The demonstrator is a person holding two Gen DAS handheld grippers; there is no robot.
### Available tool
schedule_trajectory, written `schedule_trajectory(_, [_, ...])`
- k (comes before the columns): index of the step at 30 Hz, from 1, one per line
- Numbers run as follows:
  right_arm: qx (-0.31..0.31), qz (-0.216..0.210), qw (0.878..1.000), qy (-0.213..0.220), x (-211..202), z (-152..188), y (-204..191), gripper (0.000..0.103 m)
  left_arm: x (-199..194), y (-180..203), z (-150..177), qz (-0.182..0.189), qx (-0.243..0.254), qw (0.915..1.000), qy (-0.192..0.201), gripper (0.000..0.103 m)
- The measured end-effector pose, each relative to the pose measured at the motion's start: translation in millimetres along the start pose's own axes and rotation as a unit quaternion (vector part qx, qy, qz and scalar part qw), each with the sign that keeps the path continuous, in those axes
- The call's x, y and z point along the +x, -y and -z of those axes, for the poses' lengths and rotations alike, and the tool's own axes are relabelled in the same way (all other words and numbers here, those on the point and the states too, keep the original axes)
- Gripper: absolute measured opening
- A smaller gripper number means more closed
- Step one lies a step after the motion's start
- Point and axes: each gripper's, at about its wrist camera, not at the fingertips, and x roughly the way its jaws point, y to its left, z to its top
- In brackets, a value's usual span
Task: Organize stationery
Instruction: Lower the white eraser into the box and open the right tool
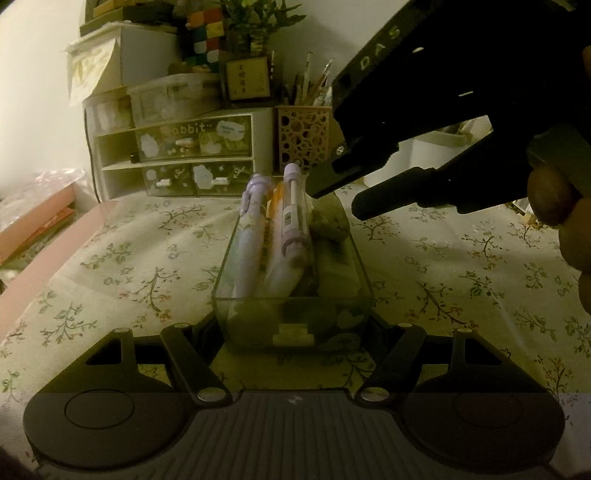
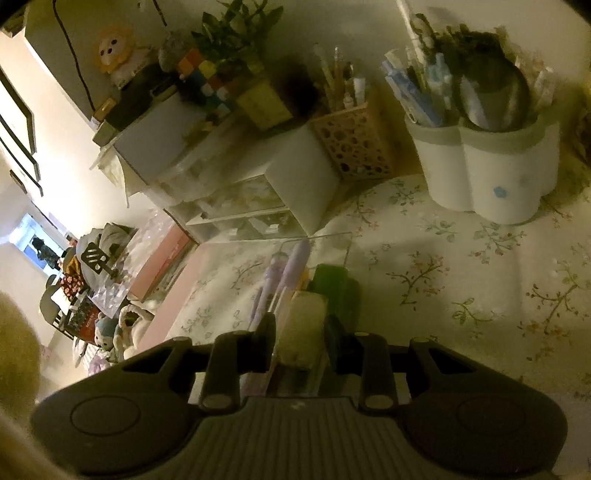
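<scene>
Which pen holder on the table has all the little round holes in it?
The square tan holder beside the drawers. The white holder on the flowery cloth has smooth, rounded walls without holes.

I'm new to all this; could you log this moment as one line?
left gripper: shut on clear tray | right gripper: holding white eraser over tray | contents: purple pens

Tablecloth [image 1: 129, 266]: cream, floral sprig print. Pens [image 1: 251, 236]: lilac. Tray [image 1: 291, 321]: clear. Far pen holder [image 1: 303, 136]: tan, circle cutouts. Cube [image 1: 205, 33]: multicoloured. Right cups [image 2: 480, 166]: white.
</scene>
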Motion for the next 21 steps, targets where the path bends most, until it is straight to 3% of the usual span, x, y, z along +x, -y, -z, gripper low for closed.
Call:
schedule_trajectory(7, [0.011, -0.003, 1.0, 0.006, -3.9, 0.1, 5.3, 0.029, 0.0, 0.1, 0.1, 0.0, 0.0, 1.0, 0.0, 0.073])
schedule_trajectory(11, [0.01, -0.005, 1.0, 0.004, -3.4, 0.2, 4.7, 0.018, 0.0, 0.0, 0.0, 0.0, 0.0, 1.0, 0.0, 0.073])
schedule_trajectory(21, [0.002, 0.002, 1.0, 0.005, -8.3, 6.9, 2.9, 0.018, -0.1, 0.0, 0.1, 0.0, 0.0, 1.0, 0.0, 0.073])
